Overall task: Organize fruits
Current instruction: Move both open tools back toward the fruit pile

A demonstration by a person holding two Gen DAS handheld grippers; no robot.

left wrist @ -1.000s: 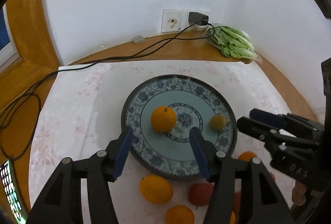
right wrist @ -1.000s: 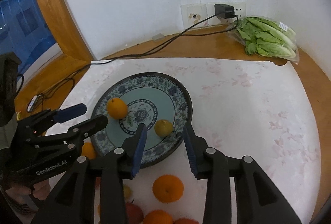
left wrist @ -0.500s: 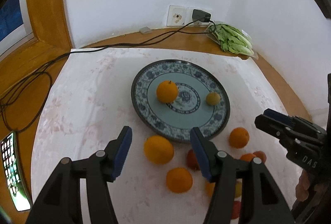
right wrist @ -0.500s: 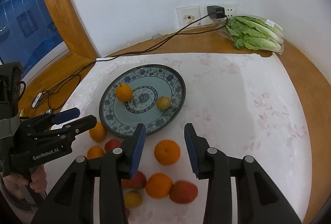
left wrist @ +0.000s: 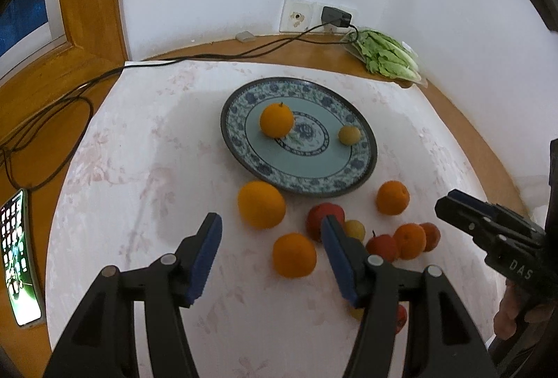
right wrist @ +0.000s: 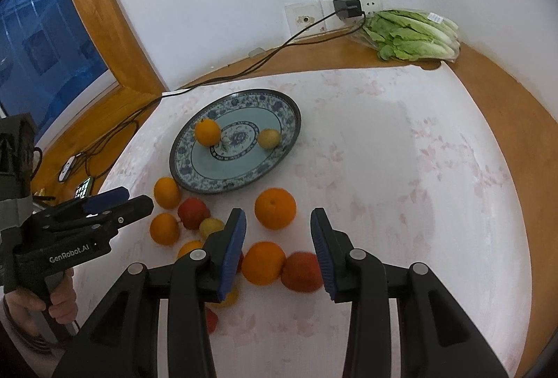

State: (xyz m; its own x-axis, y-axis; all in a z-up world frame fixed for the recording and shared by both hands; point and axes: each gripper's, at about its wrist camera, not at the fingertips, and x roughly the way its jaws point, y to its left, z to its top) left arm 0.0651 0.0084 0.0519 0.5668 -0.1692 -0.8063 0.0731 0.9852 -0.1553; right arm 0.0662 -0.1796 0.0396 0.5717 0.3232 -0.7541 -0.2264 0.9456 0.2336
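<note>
A blue patterned plate (left wrist: pixel 362 148) (right wrist: pixel 289 120) holds an orange (left wrist: pixel 276 119) (right wrist: pixel 207 132) and a small yellow fruit (left wrist: pixel 349 135) (right wrist: pixel 268 138). Several oranges, red apples and small yellow fruits lie loose on the cloth in front of it. My left gripper (left wrist: pixel 271 254) is open and empty above an orange (left wrist: pixel 294 255), with a bigger orange (left wrist: pixel 261 204) just ahead. My right gripper (right wrist: pixel 278 250) is open and empty above an orange (right wrist: pixel 263 263) and a red apple (right wrist: pixel 301 271); another orange (right wrist: pixel 275 208) lies ahead.
A white flowered cloth (right wrist: pixel 401 168) covers the wooden table. Bagged lettuce (right wrist: pixel 411 34) lies at the back right by a wall socket with a charger (right wrist: pixel 347 7). Its cable (left wrist: pixel 104 74) runs left to a lit phone (left wrist: pixel 19 256) at the table's left edge.
Both grippers have pulled back from the plate toward me and risen, so the loose fruits in front of the plate have come into view. Both stay open and empty.
</note>
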